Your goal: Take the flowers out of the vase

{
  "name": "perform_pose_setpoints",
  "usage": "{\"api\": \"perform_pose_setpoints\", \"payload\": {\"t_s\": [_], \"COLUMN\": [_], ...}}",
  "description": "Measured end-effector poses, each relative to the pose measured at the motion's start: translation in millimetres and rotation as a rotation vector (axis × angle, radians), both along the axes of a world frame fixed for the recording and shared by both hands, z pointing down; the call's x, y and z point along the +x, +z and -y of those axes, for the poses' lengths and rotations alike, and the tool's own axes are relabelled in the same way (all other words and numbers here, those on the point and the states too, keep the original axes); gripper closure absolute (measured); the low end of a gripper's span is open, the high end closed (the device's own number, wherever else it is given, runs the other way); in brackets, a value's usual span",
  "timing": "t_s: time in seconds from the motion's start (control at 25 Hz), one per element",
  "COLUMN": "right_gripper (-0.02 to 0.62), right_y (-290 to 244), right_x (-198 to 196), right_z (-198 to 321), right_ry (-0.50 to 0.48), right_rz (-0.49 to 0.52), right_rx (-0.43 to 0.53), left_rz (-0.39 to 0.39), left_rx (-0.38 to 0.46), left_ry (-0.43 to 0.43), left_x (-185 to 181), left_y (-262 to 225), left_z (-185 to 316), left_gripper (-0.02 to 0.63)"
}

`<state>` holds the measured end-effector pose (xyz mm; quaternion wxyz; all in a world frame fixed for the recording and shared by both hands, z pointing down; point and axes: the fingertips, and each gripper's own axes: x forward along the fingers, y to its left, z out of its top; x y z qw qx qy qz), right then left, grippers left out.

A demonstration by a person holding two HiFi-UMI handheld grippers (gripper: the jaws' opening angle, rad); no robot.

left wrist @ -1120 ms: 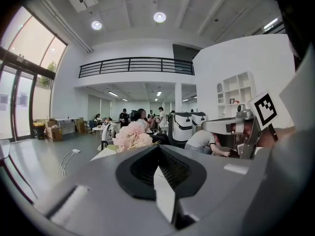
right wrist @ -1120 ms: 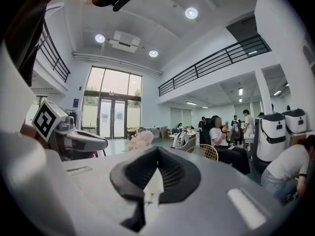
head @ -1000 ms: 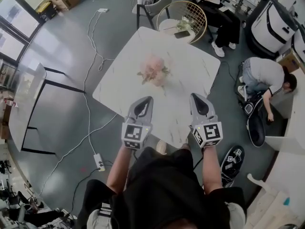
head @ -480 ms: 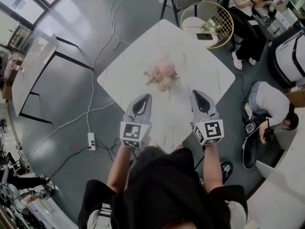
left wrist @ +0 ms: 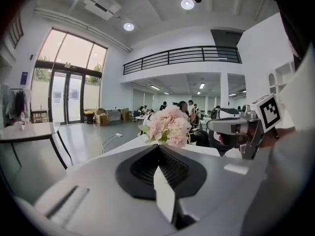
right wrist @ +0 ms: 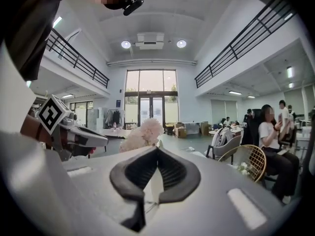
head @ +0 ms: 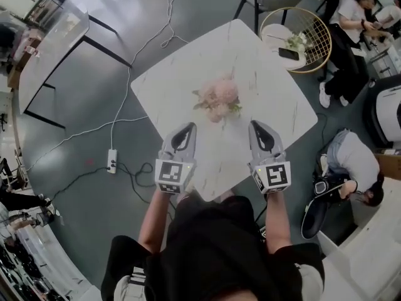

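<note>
A bunch of pale pink flowers (head: 218, 99) with green leaves stands near the middle of the white marble table (head: 169, 86); the vase under it is hidden by the blooms. My left gripper (head: 188, 128) hovers over the table's near part, short of the flowers and a little to their left, jaws shut and empty. My right gripper (head: 257, 125) is beside it, to the flowers' near right, jaws also shut with nothing in them. In the left gripper view the flowers (left wrist: 168, 126) rise just past the shut jaw tips (left wrist: 158, 146). In the right gripper view the flowers (right wrist: 140, 133) sit ahead, left of the tips (right wrist: 157, 149).
A round gold wire side table (head: 299, 37) with a phone and small flowers stands past the far right corner, a grey chair (head: 266, 4) behind it. People sit and crouch at the right. Cables and a power strip (head: 112, 161) lie on the floor at left, near a glass desk (head: 56, 42).
Both grippers have stayed shut and side by side; the view has swung, so the table and flowers now sit slightly higher and more to the right in the head view.
</note>
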<state>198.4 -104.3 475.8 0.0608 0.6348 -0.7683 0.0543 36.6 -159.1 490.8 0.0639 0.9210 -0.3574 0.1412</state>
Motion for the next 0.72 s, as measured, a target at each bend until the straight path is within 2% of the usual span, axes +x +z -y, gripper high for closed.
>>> {"api": "perform_pose_setpoints", "payload": {"t_s": [0.44, 0.6, 0.72], "right_gripper": [0.568, 0.535, 0.505], "right_y": [25, 34, 31], "right_x": [-5, -2, -3], "right_z": [20, 25, 32], "right_ry": [-0.183, -0.23, -0.25], "right_rz": [-0.024, -0.057, -0.074], "right_rx": [-0.011, -0.019, 0.009], "left_rz": [0.011, 0.014, 0.023], "left_rx": [-0.025, -0.019, -0.022], "left_ry": [-0.125, -0.148, -0.162], "left_x": [13, 18, 17], "left_y": [22, 23, 26], "left_z": [-5, -10, -12], "left_gripper": [0.6, 0.6, 0.6]}}
